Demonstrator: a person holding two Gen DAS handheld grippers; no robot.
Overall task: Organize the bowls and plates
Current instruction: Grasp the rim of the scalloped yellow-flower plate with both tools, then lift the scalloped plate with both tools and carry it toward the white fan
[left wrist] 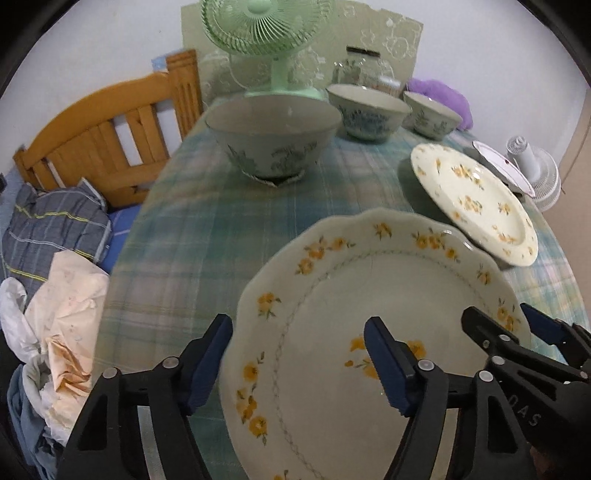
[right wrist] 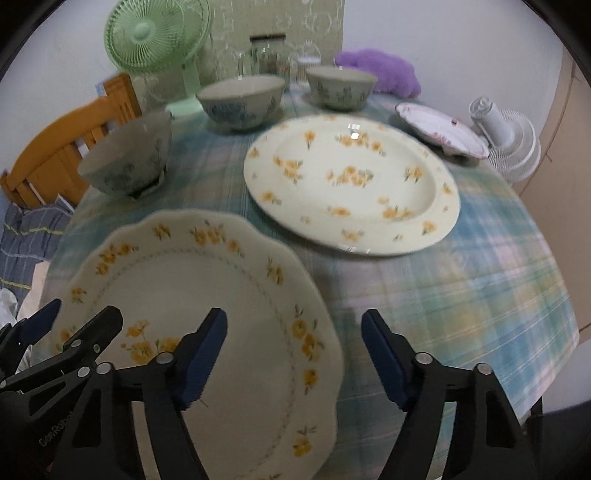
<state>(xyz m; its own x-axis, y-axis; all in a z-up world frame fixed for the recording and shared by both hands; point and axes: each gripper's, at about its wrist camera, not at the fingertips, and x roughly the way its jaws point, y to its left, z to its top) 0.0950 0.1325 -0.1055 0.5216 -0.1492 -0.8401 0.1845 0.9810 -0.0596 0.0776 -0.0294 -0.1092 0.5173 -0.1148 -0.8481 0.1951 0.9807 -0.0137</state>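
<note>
A scalloped cream plate with yellow flowers (left wrist: 369,332) (right wrist: 207,314) lies at the table's near edge. My left gripper (left wrist: 299,354) is open, astride its left rim. My right gripper (right wrist: 293,354) is open, astride its right rim. Each gripper shows in the other's view, the right one (left wrist: 517,332) and the left one (right wrist: 74,332). A round yellow-flowered plate (left wrist: 476,199) (right wrist: 351,181) lies beyond. A pink-trimmed plate (left wrist: 502,166) (right wrist: 439,125) sits far right. Three blue-patterned bowls stand behind: (left wrist: 273,136) (right wrist: 129,155), (left wrist: 369,110) (right wrist: 240,99), (left wrist: 432,114) (right wrist: 340,88).
A plaid cloth (left wrist: 207,236) (right wrist: 461,280) covers the round table. A green fan (left wrist: 266,33) (right wrist: 159,37), glass jars (left wrist: 362,66) and a purple cloth (right wrist: 380,70) stand at the back. A white fan (right wrist: 506,140) sits right. A wooden bed frame (left wrist: 107,129) with bedding is left.
</note>
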